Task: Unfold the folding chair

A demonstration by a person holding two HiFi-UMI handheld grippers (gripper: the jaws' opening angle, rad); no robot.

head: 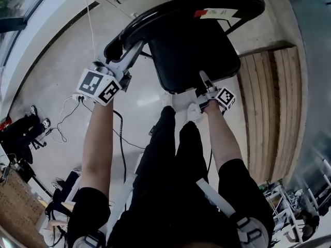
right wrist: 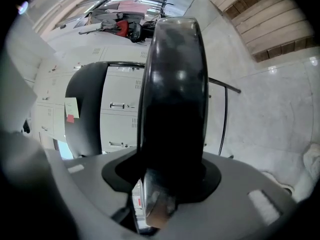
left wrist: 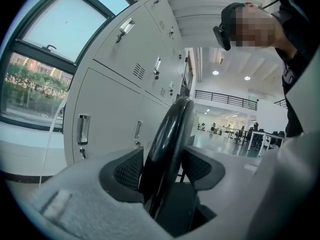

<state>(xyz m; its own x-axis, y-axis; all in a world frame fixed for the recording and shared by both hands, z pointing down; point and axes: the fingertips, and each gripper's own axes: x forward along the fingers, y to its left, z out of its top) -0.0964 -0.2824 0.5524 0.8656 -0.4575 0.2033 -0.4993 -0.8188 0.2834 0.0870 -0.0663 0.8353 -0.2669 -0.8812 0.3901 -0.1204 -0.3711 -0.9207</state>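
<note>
Backrest in left jaws; seat seemingly in right jaws.

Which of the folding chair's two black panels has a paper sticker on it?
The curved glossy black backrest, the panel farther from the person, carries a white paper label with a red tab. The flat black padded seat shows none.

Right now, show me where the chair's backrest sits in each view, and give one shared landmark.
Head view: backrest, top centre, left end in the left gripper.
Left gripper view: backrest, centre, edge-on between the fingers.
Right gripper view: backrest, left, behind the seat.
Landmark: grey lockers, in both gripper views.
</note>
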